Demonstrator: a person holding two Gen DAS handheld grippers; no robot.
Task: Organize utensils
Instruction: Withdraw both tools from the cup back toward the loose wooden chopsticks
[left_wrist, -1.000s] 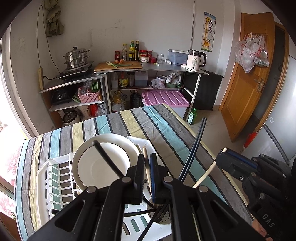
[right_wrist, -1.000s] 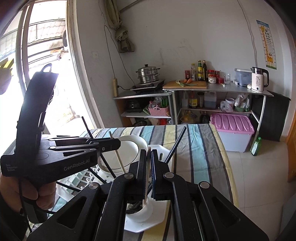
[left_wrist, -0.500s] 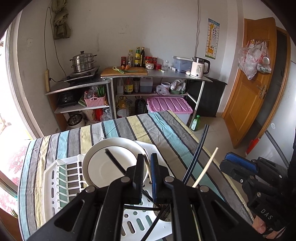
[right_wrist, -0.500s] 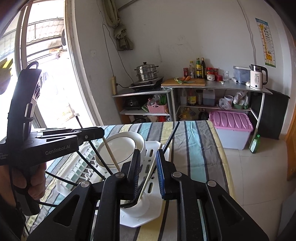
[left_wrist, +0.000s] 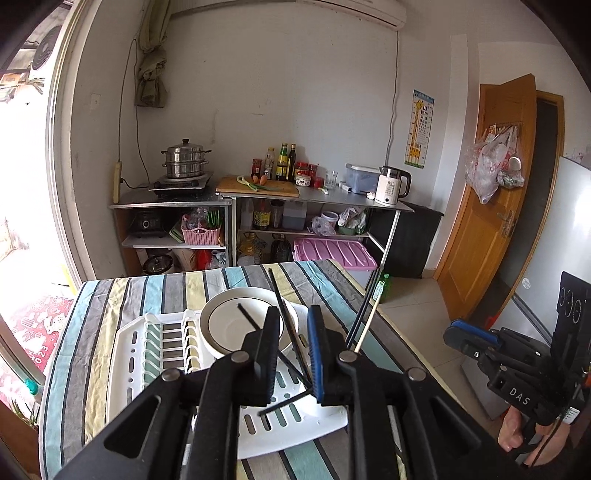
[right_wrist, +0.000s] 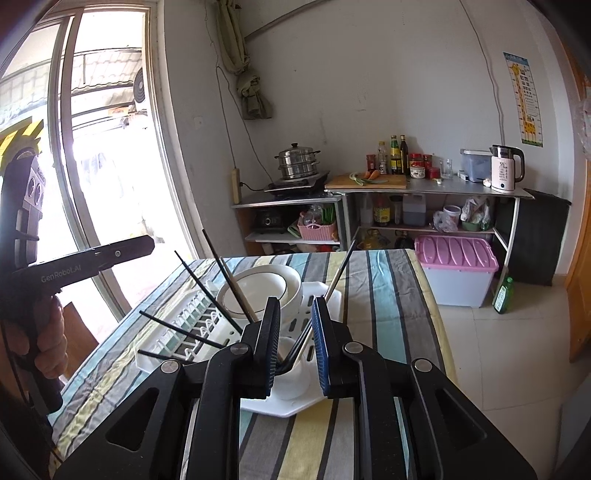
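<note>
A white dish rack (left_wrist: 147, 354) lies on the striped table, with a white bowl (left_wrist: 229, 325) standing in it. Several black chopsticks (left_wrist: 364, 306) and a pale wooden one (left_wrist: 365, 321) lean out of the cup (right_wrist: 295, 380) at the rack's near end. My left gripper (left_wrist: 293, 314) hovers behind and above the rack. Its jaws are opening and nothing is pressed between them. My right gripper (right_wrist: 295, 306) is open over the cup, and the chopsticks (right_wrist: 221, 266) stand beyond its pads. Each gripper shows in the other's view: the right gripper (left_wrist: 458, 328) and the left gripper (right_wrist: 144, 245).
The table's right edge (left_wrist: 391, 325) drops to a tiled floor with a green bottle (right_wrist: 504, 295) and a pink-lidded bin (right_wrist: 456, 258). Metal shelves (left_wrist: 314, 195) with a steamer pot, bottles and a kettle line the far wall. A wooden door (left_wrist: 491, 192) is at the right.
Both grippers were shut on a pale chopstick a second ago. Both have opened, let the chopsticks go into the cup, and drawn back and up from the rack.
</note>
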